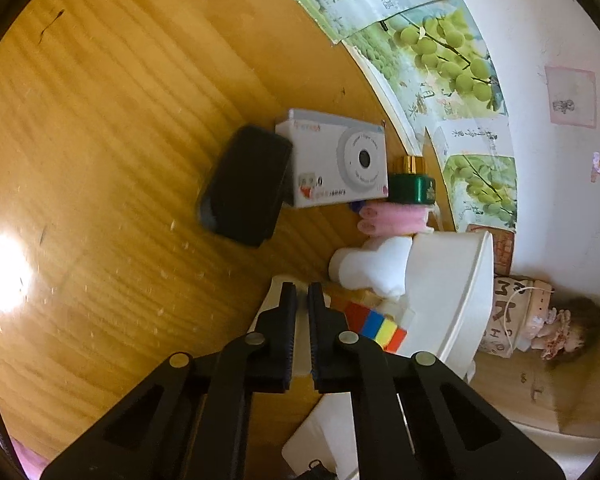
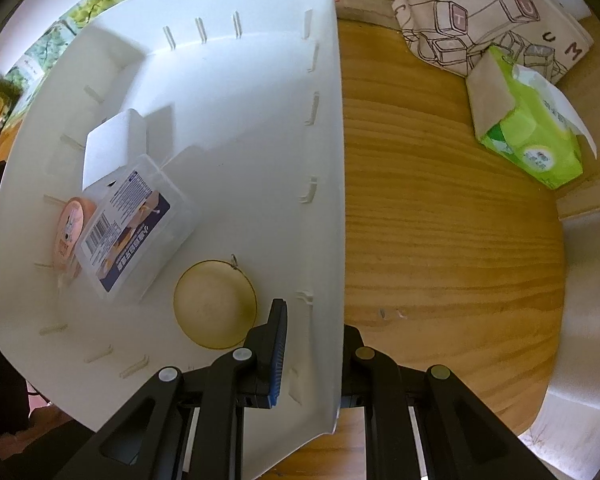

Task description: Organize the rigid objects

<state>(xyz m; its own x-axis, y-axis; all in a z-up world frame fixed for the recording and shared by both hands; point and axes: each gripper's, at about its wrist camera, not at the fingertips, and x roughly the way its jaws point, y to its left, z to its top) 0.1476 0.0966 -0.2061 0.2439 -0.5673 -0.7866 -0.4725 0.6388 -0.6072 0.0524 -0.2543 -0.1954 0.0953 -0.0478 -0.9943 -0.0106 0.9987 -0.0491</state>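
In the right wrist view my right gripper [image 2: 312, 320] is shut on the side wall of a white plastic bin [image 2: 324, 160]: one finger inside, the other outside and hidden by the wall. In the bin lie a clear labelled box [image 2: 136, 224], a white box [image 2: 112, 144], a pink round tin [image 2: 70, 232] and a round yellowish lid [image 2: 214, 306]. In the left wrist view my left gripper [image 1: 302, 294] is nearly closed with a thin gap and empty, above a white object [image 1: 300, 344]. Ahead lie a black case [image 1: 246, 186], a white camera box [image 1: 336, 158], a green jar [image 1: 412, 182] and a colour cube [image 1: 380, 326].
The wooden table [image 2: 440, 240] carries a green tissue pack [image 2: 528, 124] and a printed canvas bag [image 2: 480, 12]. In the left wrist view a white bin [image 1: 452, 292], pink rolls [image 1: 392, 218], a white bottle [image 1: 364, 266], a doll [image 1: 548, 320] and grape posters [image 1: 440, 52] line the wall side.
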